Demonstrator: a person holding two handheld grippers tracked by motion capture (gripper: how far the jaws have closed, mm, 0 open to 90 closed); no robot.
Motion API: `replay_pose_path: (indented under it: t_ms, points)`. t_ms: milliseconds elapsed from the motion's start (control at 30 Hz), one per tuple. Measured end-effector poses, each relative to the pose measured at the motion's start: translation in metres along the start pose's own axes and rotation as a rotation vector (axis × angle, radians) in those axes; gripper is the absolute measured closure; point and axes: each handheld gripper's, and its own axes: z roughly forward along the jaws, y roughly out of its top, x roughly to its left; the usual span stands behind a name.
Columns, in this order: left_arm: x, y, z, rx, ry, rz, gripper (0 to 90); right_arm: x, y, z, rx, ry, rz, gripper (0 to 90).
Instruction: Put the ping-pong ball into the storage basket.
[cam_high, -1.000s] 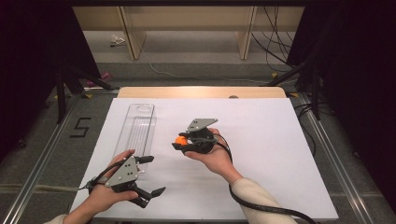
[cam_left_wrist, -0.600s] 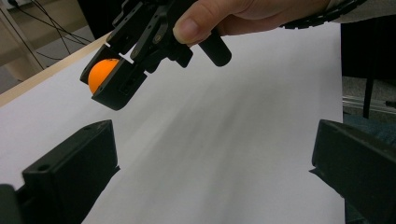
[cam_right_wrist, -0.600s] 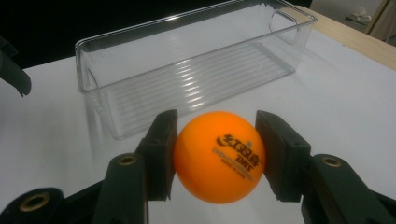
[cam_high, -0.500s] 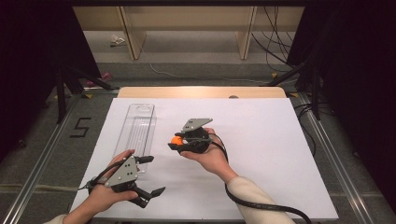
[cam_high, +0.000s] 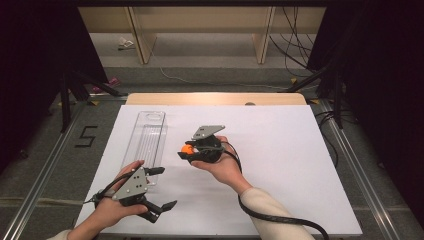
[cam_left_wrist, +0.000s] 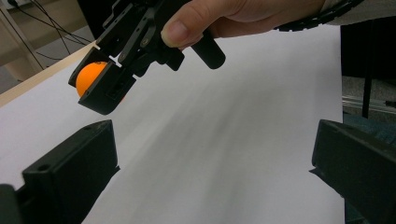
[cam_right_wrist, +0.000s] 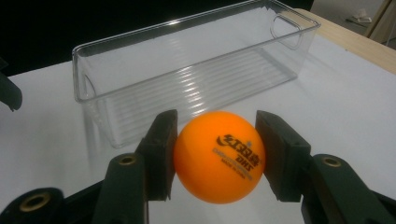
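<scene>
The right gripper (cam_high: 187, 151) has its two black jaws pressed against opposite sides of an orange ball (cam_right_wrist: 218, 155), which sits squarely between them with its printed black lettering facing the right gripper view; in the high view the ball (cam_high: 187, 149) shows as a small orange spot at the tip of that gripper, held up off the white sheet (cam_high: 280, 165) that covers the tabletop. The right hand (cam_high: 222, 165) wraps the gripper's body from behind, and a black cable trails back from it along the sleeve toward the near edge. Taking the clear plastic bin (cam_high: 146, 142) as the landmark, the held ball is just to the right of the bin's near half, close to its long side wall but apart from it; in the right gripper view the bin (cam_right_wrist: 187, 70) lies just beyond the ball, long and narrow, with a ribbed floor and a handle cut-out at its far end. The left gripper (cam_high: 162, 207) is at the bin's near short end and a little toward the person, its jaws standing wide apart with nothing between them, as the left gripper view shows over bare white sheet. The left hand (cam_high: 112, 207) grips it, one finger reaching toward the bin's near rim.
</scene>
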Motion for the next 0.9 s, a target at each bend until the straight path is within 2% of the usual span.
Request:
replay_pose_path:
  t_ms: [900]
  points:
    - [-0.0002, -0.0003, 0.0001, 0.001, 0.001, 0.002, 0.0, -0.0031, 0.008, 0.005, -0.011, -0.007, 0.007, 51.5]
